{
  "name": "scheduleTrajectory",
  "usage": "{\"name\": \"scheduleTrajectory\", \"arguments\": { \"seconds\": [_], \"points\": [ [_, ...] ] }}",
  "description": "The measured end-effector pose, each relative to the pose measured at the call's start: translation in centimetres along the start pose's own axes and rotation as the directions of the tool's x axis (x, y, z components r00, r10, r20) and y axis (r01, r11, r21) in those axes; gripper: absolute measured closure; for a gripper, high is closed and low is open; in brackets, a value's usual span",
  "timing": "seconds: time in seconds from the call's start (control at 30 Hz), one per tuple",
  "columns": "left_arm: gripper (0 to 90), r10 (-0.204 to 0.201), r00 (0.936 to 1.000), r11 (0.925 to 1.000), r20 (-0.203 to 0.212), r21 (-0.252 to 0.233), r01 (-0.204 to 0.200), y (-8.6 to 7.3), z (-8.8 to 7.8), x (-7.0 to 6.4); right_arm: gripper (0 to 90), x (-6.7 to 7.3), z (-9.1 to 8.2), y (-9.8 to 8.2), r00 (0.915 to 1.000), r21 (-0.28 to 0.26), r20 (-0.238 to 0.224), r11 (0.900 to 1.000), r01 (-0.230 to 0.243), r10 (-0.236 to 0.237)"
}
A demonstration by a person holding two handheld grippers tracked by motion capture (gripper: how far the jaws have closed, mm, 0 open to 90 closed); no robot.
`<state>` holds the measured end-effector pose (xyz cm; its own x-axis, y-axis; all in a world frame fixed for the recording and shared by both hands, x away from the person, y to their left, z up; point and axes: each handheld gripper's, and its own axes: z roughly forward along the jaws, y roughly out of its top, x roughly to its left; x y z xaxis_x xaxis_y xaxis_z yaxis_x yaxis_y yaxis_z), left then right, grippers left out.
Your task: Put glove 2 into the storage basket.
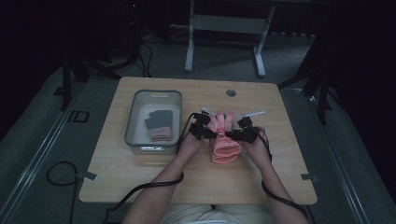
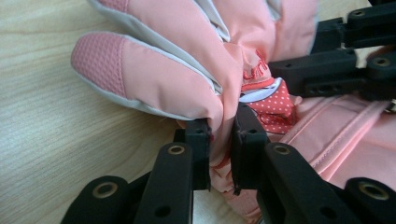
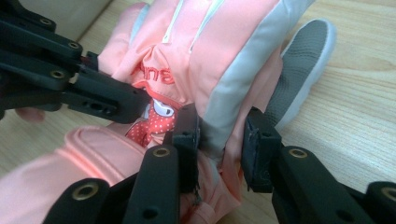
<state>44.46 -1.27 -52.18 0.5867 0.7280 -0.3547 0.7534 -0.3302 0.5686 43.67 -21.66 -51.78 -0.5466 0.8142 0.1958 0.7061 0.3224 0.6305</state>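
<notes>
Your left hand-held gripper point(image 2: 220, 140) pinches a fold of the pink glove point(image 1: 224, 140) at its edge, jaws pressed tight on the fabric. Your right hand-held gripper point(image 3: 219, 140) clamps the glove's opposite side, jaws a little wider around a thicker fold. The glove lies on the worktop point(image 1: 140, 172) between them, fingers toward twelve o'clock. At ten o'clock, a grey bin point(image 1: 135, 140) holds dark gloves point(image 1: 159, 125).

The high view is dim and underexposed, the room behind the desk point(image 1: 140, 177) nearly black. Both gripper views are bright, evenly lit and softly shadowed, with the nearest jaws slightly out of focus.
</notes>
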Motion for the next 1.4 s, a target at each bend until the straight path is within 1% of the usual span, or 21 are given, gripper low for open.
{"name": "scheduleTrajectory", "arguments": {
  "seconds": [0.03, 0.1, 0.13, 0.17, 0.23, 0.27, 0.3, 0.43, 0.5, 0.6, 0.8, 0.9, 0.93, 1.03, 1.07, 1.13, 1.2, 1.23, 1.3, 1.33, 1.4],
  "points": [
    [80.1, 0.016, 0.9999, 0.9999, -0.005, 0.003, -0.016, 0.2, -0.5, -0.3, 70.3, 0.0, -0.2, 0.0, 1.0000, -0.006, -0.006, 1.000, -0.007, 0.007],
    [80.4, 0.026, 0.9996, 0.9997, -0.008, 0.000, -0.026, 0.4, -1.0, -0.4, 70.9, 0.3, -0.8, 0.1, 0.9998, -0.029, -0.020, 1.000, -0.005, 0.004],
    [80.4, 0.024, 0.9997, 0.9997, -0.008, -0.007, -0.024, 0.4, -1.3, -0.5, 70.9, 0.3, -0.8, 0.1, 0.9998, -0.029, -0.020, 1.000, -0.005, 0.004],
    [80.4, 0.031, 0.9994, 0.9994, -0.013, -0.011, -0.031, 0.5, -1.8, -0.7, 71.0, 0.4, -1.2, 0.2, 0.9997, -0.049, -0.024, 0.999, -0.007, 0.006],
    [80.6, 0.033, 0.9993, 0.9993, -0.017, -0.016, -0.034, 0.6, -2.0, -0.7, 71.1, 0.5, -1.3, 0.3, 0.9996, -0.050, -0.027, 0.999, -0.007, 0.005],
    [80.5, 0.033, 0.9993, 0.9990, -0.017, -0.028, -0.034, 0.8, -2.6, -0.9, 71.1, 0.8, -1.7, 0.5, 0.9996, -0.069, -0.029, 0.998, -0.008, 0.006],
    [80.6, 0.033, 0.9993, 0.9990, -0.017, -0.028, -0.034, 0.8, -2.6, -0.9, 71.1, 0.9, -1.9, 0.7, 0.9995, -0.072, -0.030, 0.997, -0.005, 0.003],
    [80.6, 0.048, 0.9987, 0.9968, -0.018, -0.064, -0.049, 1.5, -4.2, -1.4, 71.1, 1.2, -3.0, 1.4, 0.9996, -0.102, -0.029, 0.995, 0.001, -0.004],
    [80.6, 0.052, 0.9985, 0.9963, -0.019, -0.067, -0.053, 1.6, -4.5, -1.5, 71.1, 1.3, -3.3, 1.6, 0.9996, -0.108, -0.028, 0.994, 0.003, -0.006],
    [80.5, 0.049, 0.9986, 0.9950, -0.018, -0.086, -0.050, 1.9, -5.4, -1.7, 71.1, 1.8, -4.2, 2.4, 0.9994, -0.130, -0.031, 0.991, 0.014, -0.018],
    [80.5, 0.062, 0.9966, 0.9910, -0.053, -0.115, -0.068, 2.6, -7.7, -1.8, 71.1, 2.7, -4.9, 3.8, 0.9987, -0.153, -0.032, 0.988, 0.033, -0.038],
    [80.4, 0.061, 0.9958, 0.9891, -0.069, -0.130, -0.069, 3.0, -9.2, -1.7, 71.1, 3.5, -5.4, 5.1, 0.9973, -0.172, -0.041, 0.984, 0.054, -0.061],
    [80.4, 0.061, 0.9958, 0.9891, -0.069, -0.130, -0.069, 3.0, -9.2, -1.7, 71.1, 3.5, -5.4, 5.1, 0.9973, -0.172, -0.041, 0.984, 0.054, -0.061],
    [80.4, 0.055, 0.9946, 0.9875, -0.088, -0.142, -0.067, 3.1, -10.4, -1.4, 71.1, 4.5, -5.5, 6.3, 0.9953, -0.186, -0.050, 0.980, 0.072, -0.083],
    [80.4, 0.049, 0.9937, 0.9861, -0.101, -0.154, -0.064, 3.0, -11.1, -1.2, 71.1, 4.7, -5.4, 6.5, 0.9948, -0.193, -0.054, 0.978, 0.075, -0.087],
    [80.4, 0.048, 0.9932, 0.9857, -0.106, -0.155, -0.064, 2.9, -11.4, -1.1, 71.1, 5.2, -5.3, 7.0, 0.9935, -0.197, -0.061, 0.977, 0.082, -0.096],
    [80.4, 0.034, 0.9921, 0.9846, -0.120, -0.166, -0.054, 2.6, -12.6, -0.6, 71.1, 5.8, -5.2, 7.5, 0.9918, -0.201, -0.066, 0.975, 0.094, -0.109],
    [80.4, 0.034, 0.9921, 0.9846, -0.120, -0.166, -0.054, 2.6, -12.6, -0.6, 71.1, 5.8, -5.2, 7.5, 0.9918, -0.201, -0.066, 0.975, 0.094, -0.109],
    [80.4, 0.025, 0.9898, 0.9830, -0.140, -0.176, -0.050, 2.4, -13.8, 0.0, 71.1, 6.9, -4.8, 8.4, 0.9883, -0.208, -0.073, 0.971, 0.116, -0.134],
    [80.4, 0.025, 0.9898, 0.9830, -0.140, -0.176, -0.050, 2.4, -13.8, 0.0, 71.1, 6.9, -4.8, 8.4, 0.9883, -0.208, -0.073, 0.971, 0.116, -0.134],
    [80.4, 0.012, 0.9873, 0.9815, -0.158, -0.187, -0.042, 2.2, -14.9, 0.5, 71.1, 7.8, -4.4, 9.3, 0.9851, -0.210, -0.085, 0.969, 0.129, -0.149]
  ]
}}
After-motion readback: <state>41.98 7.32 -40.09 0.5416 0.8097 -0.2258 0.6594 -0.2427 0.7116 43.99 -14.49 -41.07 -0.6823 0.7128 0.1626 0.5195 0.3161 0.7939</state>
